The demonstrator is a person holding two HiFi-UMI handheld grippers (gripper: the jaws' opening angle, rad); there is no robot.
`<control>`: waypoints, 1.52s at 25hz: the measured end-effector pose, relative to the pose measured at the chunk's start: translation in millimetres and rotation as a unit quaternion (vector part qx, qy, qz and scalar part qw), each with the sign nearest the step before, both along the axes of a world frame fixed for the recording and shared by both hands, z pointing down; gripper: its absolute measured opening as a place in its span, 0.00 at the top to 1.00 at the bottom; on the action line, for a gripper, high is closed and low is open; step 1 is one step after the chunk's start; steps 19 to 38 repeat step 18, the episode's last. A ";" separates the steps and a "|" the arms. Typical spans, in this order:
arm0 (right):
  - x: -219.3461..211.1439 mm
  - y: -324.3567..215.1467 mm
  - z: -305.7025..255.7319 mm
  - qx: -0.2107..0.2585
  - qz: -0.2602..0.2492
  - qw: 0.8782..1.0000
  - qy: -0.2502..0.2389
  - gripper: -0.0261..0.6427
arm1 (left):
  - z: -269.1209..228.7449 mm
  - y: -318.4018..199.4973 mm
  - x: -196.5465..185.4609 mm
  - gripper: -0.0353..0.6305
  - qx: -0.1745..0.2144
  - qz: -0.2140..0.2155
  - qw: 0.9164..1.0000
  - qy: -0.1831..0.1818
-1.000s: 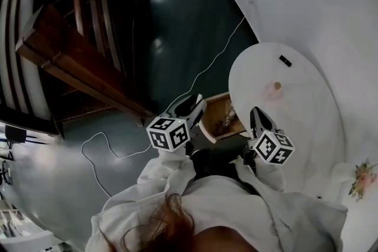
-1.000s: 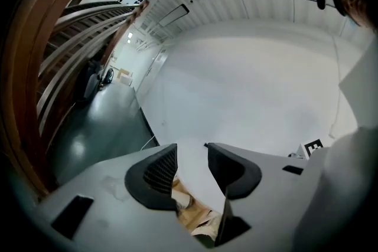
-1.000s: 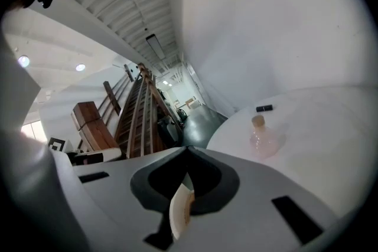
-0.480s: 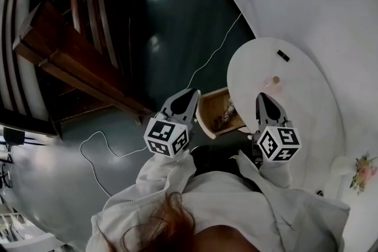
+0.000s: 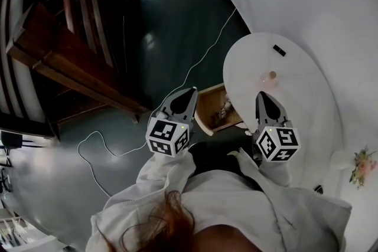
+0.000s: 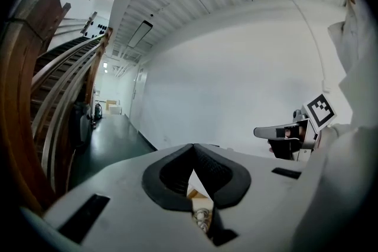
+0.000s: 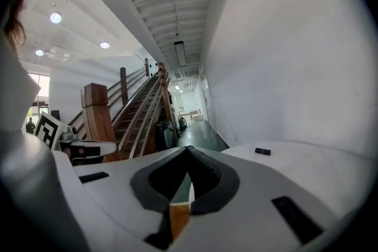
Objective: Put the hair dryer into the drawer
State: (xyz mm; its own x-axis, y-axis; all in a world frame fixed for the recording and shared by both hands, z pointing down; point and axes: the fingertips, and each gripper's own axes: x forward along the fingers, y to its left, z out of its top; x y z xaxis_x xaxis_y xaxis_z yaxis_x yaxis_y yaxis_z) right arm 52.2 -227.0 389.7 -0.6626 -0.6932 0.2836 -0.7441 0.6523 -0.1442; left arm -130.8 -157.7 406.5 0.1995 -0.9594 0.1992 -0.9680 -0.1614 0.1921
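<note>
Fingers point(image 6: 166, 177) are closed on left gripper point(image 5: 188, 92) and right gripper point(image 5: 261, 95); nothing is held.
The open drawer point(image 5: 203, 116) is positioned between the grippers, beside the white counter point(image 5: 310, 97); the hair dryer cannot be distinguished among its contents.

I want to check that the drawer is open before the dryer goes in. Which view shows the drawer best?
The head view: the wooden drawer stands pulled out from the white table, with its inside visible from above. The left gripper view and the right gripper view each show only a sliver of wood low in the gap under the closed jaws.
</note>
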 end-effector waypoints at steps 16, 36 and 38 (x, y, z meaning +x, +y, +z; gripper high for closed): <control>7.1 6.0 9.1 -0.017 0.012 1.000 -0.004 0.89 | 8.5 -3.3 11.8 0.92 -0.013 0.017 1.000 -0.006; 7.4 6.5 10.7 -0.020 0.014 1.000 -0.005 0.89 | 10.6 -3.2 12.2 0.92 -0.016 0.019 1.000 -0.006; 7.4 6.5 10.7 -0.020 0.014 1.000 -0.005 0.89 | 10.6 -3.2 12.2 0.92 -0.016 0.019 1.000 -0.006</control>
